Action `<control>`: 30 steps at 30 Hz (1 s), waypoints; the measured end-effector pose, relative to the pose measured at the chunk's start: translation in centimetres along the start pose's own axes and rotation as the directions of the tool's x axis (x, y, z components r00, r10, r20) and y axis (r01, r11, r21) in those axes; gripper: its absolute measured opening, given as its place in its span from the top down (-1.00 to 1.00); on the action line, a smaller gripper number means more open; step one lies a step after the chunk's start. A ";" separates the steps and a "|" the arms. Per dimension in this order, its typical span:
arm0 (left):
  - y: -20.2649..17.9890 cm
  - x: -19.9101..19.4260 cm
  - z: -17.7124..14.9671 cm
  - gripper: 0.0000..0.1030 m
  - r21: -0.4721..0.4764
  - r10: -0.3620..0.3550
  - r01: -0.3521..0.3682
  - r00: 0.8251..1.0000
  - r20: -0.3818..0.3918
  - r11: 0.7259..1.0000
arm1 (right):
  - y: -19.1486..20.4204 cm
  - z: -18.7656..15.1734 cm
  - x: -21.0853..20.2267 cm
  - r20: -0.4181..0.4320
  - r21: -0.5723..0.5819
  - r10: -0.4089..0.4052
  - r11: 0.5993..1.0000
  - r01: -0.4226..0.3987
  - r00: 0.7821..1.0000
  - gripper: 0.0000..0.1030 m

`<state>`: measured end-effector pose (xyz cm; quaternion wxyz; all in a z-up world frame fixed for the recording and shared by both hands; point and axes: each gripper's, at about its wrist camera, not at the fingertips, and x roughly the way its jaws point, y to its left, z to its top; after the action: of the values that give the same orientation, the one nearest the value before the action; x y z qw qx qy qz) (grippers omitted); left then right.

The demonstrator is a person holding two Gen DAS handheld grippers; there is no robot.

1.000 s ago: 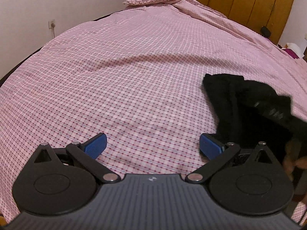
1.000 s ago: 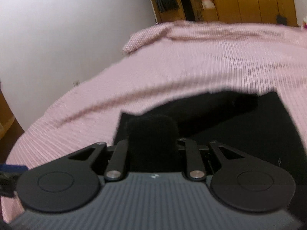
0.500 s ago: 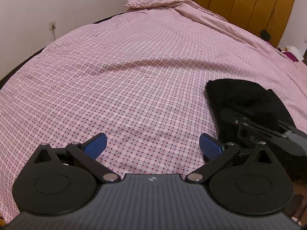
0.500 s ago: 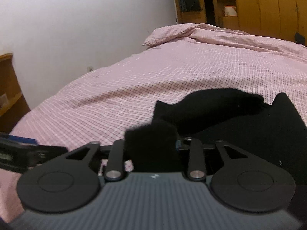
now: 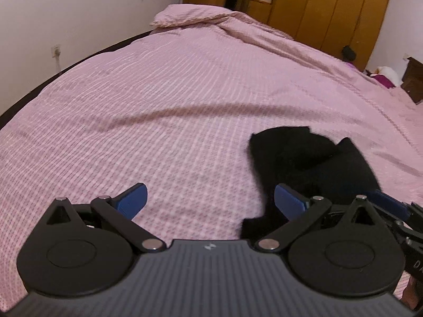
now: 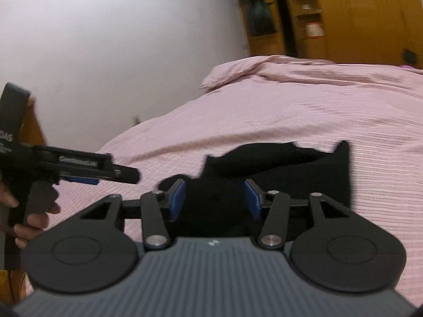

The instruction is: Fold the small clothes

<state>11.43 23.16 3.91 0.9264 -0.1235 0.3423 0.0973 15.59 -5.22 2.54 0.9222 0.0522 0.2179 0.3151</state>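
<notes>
A small black garment (image 5: 304,158) lies partly folded on the pink checked bedspread (image 5: 158,105). My left gripper (image 5: 210,194) is open over bare bedspread, its right blue finger (image 5: 288,199) at the garment's near left edge. My right gripper (image 6: 215,192) hovers at the garment's (image 6: 277,158) near edge. Its jaws are opening, and black cloth lies between the blue pads (image 6: 178,198) without being pinched. The right gripper's blue fingers (image 5: 391,203) also show at the right edge of the left wrist view. A hand (image 6: 34,219) holds the left gripper (image 6: 124,175) at the left.
A pillow (image 5: 190,15) lies at the bed's far end. Wooden wardrobes (image 5: 330,8) stand behind it. White wall with a socket (image 5: 56,51) runs along the left side. A dark nightstand (image 5: 413,79) stands at the far right.
The right gripper's jaws have spread off the black cloth they pinched and it has drawn back. The garment now lies flatter. The left gripper has lifted a little and stays open.
</notes>
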 end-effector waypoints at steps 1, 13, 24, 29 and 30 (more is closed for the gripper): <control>-0.6 0.1 0.3 -1.00 0.007 -0.011 0.011 1.000 0.004 1.000 | -0.7 0.1 -0.3 0.009 0.014 -0.021 1.000 0.021 1.000 0.00; -9.2 6.3 2.9 -1.00 0.232 -0.057 0.052 0.998 0.017 0.971 | -8.0 -1.3 -1.5 0.002 0.200 -0.190 0.962 0.186 0.982 0.00; -13.2 11.5 1.9 -0.99 0.420 -0.085 0.079 0.996 -0.006 0.904 | -10.3 -2.4 -0.7 -0.002 0.278 -0.187 0.944 0.180 0.982 0.00; -13.6 12.4 1.6 0.20 0.436 -0.046 0.027 0.998 0.032 0.899 | -10.5 -2.7 -0.9 0.008 0.304 -0.191 0.936 0.179 0.982 0.00; -13.3 12.5 1.8 0.60 0.405 -0.047 0.034 0.999 0.023 0.914 | -10.5 -2.7 -0.9 0.009 0.305 -0.190 0.935 0.179 0.982 0.00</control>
<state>25.42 12.22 -0.84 0.9391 0.0654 0.3373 0.0072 19.64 -14.29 -2.02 0.9328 0.1785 0.2497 0.1889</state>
